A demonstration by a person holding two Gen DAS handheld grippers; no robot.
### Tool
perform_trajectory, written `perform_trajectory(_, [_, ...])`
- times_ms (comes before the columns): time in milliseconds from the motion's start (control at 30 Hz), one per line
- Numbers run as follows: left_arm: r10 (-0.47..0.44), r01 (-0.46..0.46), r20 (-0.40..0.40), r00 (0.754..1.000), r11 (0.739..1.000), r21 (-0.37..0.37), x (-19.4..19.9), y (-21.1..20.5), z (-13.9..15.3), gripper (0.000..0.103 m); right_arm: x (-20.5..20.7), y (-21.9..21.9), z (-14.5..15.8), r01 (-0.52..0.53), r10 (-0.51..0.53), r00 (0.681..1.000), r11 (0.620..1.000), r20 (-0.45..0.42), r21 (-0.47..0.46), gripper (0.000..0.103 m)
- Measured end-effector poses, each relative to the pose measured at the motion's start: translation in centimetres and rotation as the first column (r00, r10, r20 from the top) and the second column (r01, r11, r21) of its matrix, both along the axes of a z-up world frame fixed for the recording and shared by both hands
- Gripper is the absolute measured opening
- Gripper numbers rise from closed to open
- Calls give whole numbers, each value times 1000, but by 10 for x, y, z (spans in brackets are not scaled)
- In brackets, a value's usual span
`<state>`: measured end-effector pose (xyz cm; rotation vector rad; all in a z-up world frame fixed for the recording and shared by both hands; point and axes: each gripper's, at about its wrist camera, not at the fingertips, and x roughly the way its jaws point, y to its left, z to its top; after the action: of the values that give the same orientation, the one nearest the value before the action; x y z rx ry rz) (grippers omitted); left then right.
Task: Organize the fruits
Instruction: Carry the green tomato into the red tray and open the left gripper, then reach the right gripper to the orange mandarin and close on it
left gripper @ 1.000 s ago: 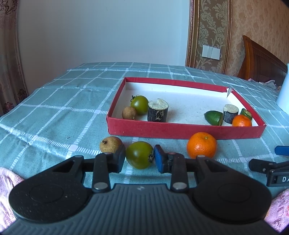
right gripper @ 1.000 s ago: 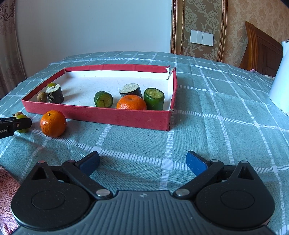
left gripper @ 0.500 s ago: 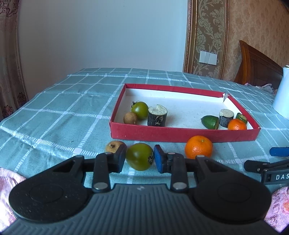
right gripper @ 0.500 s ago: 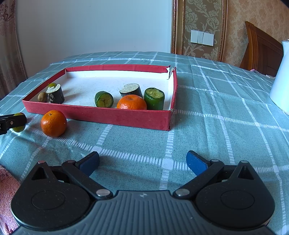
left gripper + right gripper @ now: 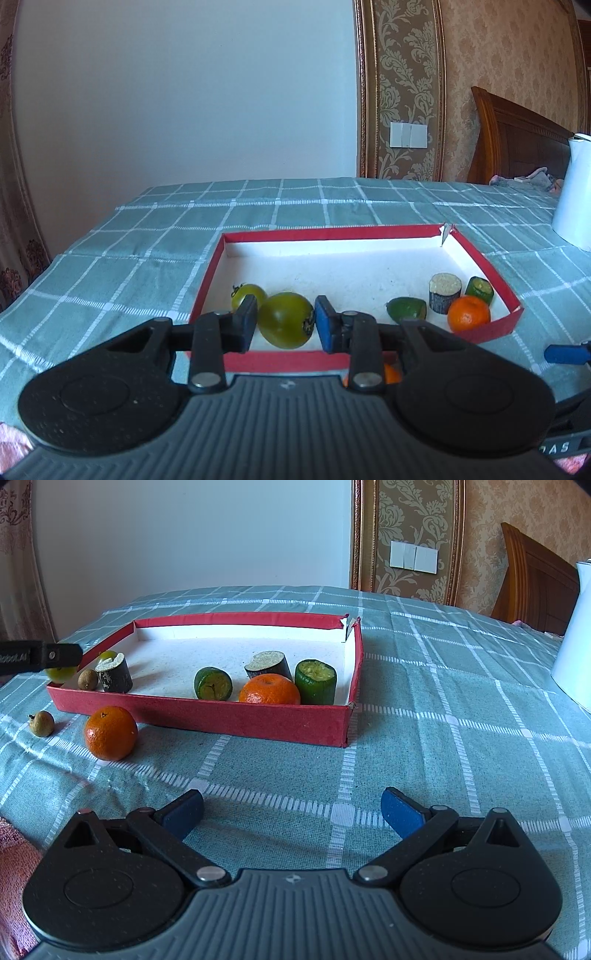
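Note:
My left gripper (image 5: 285, 323) is shut on a green tomato (image 5: 286, 320), held in the air over the near wall of the red tray (image 5: 369, 233). In the right wrist view the tomato (image 5: 61, 672) hangs under the left gripper's finger (image 5: 55, 655) at the tray's left corner. The tray holds another green tomato (image 5: 248, 293), an orange (image 5: 269, 689), a small brown fruit (image 5: 88, 679) and several cut vegetable pieces. An orange (image 5: 110, 733) and a small brown fruit (image 5: 41, 723) lie on the cloth before the tray. My right gripper (image 5: 291, 812) is open above bare cloth.
The table carries a teal checked cloth (image 5: 443, 738). A white jug (image 5: 576, 638) stands at the right edge, with a wooden chair back (image 5: 535, 572) behind it. A pink sleeve (image 5: 14, 867) shows at the lower left.
The left gripper has lifted the green tomato off the cloth and carried it forward to the tray's near wall. The right gripper has stayed still and open.

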<state>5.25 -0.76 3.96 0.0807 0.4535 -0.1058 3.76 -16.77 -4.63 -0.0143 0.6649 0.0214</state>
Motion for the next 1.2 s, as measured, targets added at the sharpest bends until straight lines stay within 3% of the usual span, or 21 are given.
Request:
perform_trajectory(200, [-36,37,-15,999,999,32,34,-26,2,30,0,0,0,0,0,1000,1000,0,-1,103])
perform_trajectory(500, [-14,20,-79,997,997,78,68,-40,-24,32,0,0,0,-1,1,1000,1000,0,-1,103])
perform_trajectory(533, [-5,12,-78,997,997,80,68,-39,-25,35,0,-1,0,0,0,1000,1000,-1,-1,103])
perform_trajectory(600, [4,2,-69,998,997,82,66,-36,-26,53,0,0,0,-1,1,1000,1000,-1,-3,103])
perform_trajectory(667, [12,-7,-62,998,997,75,59,-32,-24,60,0,1,0,-1,1,1000,1000,-2,-5,103])
perform_trajectory(800, [37,-35,-20,999,996,80,39,-23,-17,91,0,1,0,-1,1,1000,1000,-3,-5,103])
perform_trajectory(867, [41,-41,-5,999,996,75,28,-17,-14,99,0,1,0,-2,2,1000,1000,-3,-5,103])
perform_trajectory(1200, [154,-155,17,988,987,46,-8,44,-18,103,1,1,0,-2,2,1000,1000,-3,-5,103])
